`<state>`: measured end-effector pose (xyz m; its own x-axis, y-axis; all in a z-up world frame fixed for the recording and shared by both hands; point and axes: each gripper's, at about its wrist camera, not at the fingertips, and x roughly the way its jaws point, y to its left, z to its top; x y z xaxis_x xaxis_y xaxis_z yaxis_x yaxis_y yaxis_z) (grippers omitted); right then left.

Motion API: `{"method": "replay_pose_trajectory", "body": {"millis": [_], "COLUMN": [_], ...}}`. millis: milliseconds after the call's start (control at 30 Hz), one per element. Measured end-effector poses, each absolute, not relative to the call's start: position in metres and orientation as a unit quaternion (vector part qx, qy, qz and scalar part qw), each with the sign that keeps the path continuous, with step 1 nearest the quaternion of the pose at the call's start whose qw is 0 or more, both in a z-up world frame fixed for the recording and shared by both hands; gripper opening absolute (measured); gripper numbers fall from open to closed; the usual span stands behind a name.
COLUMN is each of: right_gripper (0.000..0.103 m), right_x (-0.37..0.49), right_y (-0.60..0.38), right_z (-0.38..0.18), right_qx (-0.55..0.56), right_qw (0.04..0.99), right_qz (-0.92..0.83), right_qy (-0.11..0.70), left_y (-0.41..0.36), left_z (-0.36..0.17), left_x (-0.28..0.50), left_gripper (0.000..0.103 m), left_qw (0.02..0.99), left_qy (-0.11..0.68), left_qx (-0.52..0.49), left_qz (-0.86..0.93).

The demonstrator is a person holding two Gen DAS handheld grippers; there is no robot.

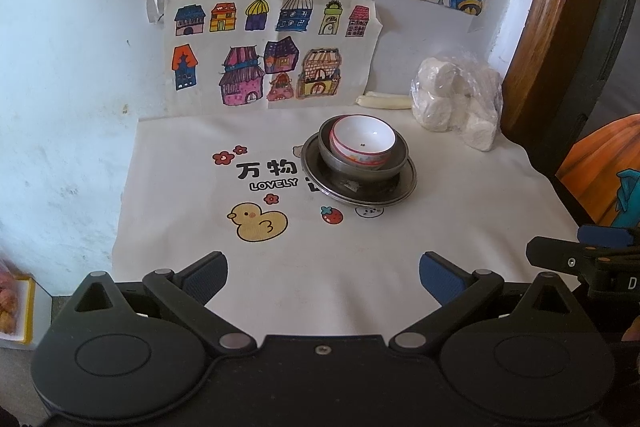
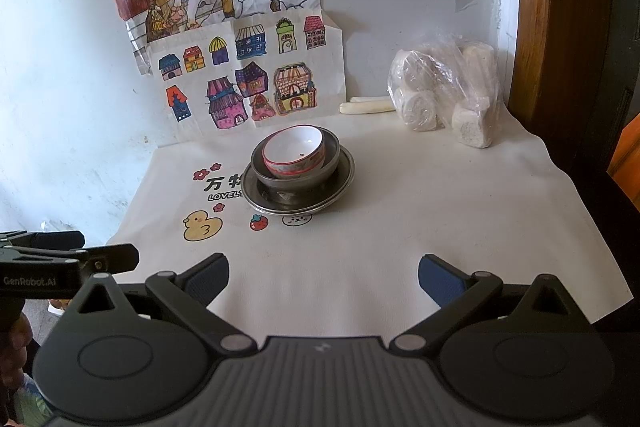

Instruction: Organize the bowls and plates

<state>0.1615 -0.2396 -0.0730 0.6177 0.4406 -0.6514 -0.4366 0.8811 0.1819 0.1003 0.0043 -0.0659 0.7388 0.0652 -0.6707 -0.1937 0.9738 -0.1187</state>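
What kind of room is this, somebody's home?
Most likely a home, perhaps a child's corner. Hand-coloured drawings are stuck to a white wall, a cartoon duck cloth covers the table, and a white bowl sits nested in a grey bowl on a metal plate.

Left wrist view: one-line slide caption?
Open left tongs face a white bowl nested in a grey bowl on a metal plate, untouched.
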Motion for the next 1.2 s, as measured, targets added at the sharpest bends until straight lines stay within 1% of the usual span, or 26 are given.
{"method": "replay_pose_trajectory", "body": {"millis": [1200], "right_gripper": [0.103], "right_x": [0.1710], "right_y": [-0.2397], "right_z": [-0.0754], "right_qx": [0.003], "right_qw": [0.897], "right_qz": [0.246], "right_qy": [0.367], "left_y": [0.0008], "left_z": [-0.0693], "left_x": [0.1059], "left_gripper": [0.102], "left_qw": [0.927], "left_qy": [0.357], "left_qx": [-0.090], "left_qz": [0.065]}}
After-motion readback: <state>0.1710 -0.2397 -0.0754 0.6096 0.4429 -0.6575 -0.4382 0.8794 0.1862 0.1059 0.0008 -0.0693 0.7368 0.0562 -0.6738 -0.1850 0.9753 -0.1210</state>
